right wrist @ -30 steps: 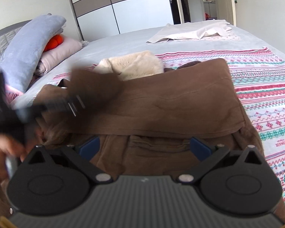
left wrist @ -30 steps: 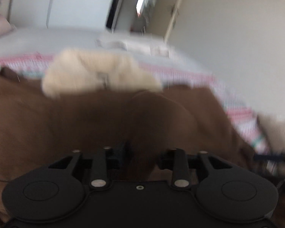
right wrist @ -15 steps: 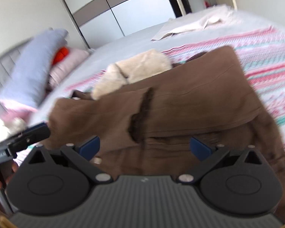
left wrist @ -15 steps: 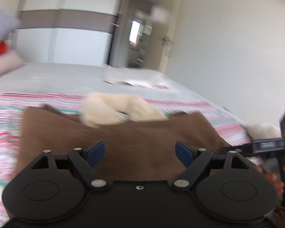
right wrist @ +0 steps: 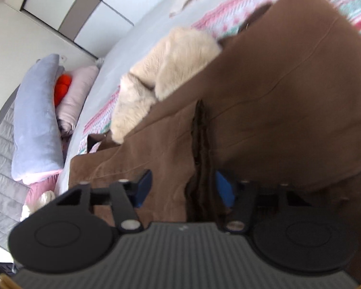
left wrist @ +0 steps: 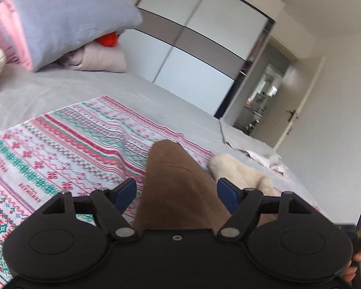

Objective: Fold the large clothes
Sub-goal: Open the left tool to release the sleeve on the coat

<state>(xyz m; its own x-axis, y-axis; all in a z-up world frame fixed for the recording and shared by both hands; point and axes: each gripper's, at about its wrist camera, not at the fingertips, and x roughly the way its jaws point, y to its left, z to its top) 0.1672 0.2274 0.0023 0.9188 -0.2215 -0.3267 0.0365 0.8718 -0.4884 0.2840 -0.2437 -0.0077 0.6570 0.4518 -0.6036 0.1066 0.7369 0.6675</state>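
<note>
A: Left gripper (left wrist: pixel 175 190), near field. Blue pads (left wrist: pixel 126 189) apart and closing, with a fold of the brown suede-like coat (left wrist: pixel 178 187) between them. I see a gap on the left pad's side; contact on the right pad I cannot tell.

B: Right gripper (right wrist: pixel 184 187)?

A: Its jaws are closing as well. A dark brown seam edge of the same coat (right wrist: pixel 276 110) runs up between the blue pads (right wrist: pixel 144 185); fabric fills the gap, but I cannot tell whether the pads press on it. The view is rolled and blurred.

B: Where does the coat lie?

A: On the bed, on a white knit-pattern blanket with red and green bands (left wrist: pixel 67 149). Its cream fleece lining or collar (right wrist: pixel 166 72) shows beyond the brown fabric.

B: Any readable text?

A: Small red lettering is printed along one band of the blanket, too blurred to read. No brand is legible on either tool.

B: Farther back?

A: Grey bedsheet (left wrist: pixel 60 89), then a long grey-blue pillow (left wrist: pixel 67 19) over a pale pink cushion (left wrist: pixel 101 60) and an orange-red soft item (left wrist: pixel 108 39). A light cloth (left wrist: pixel 260 154) lies flat at the bed's far edge. Beyond it are white sliding wardrobe doors with a taupe band (left wrist: pixel 204 45) and an open doorway (left wrist: pixel 262 101).
</note>
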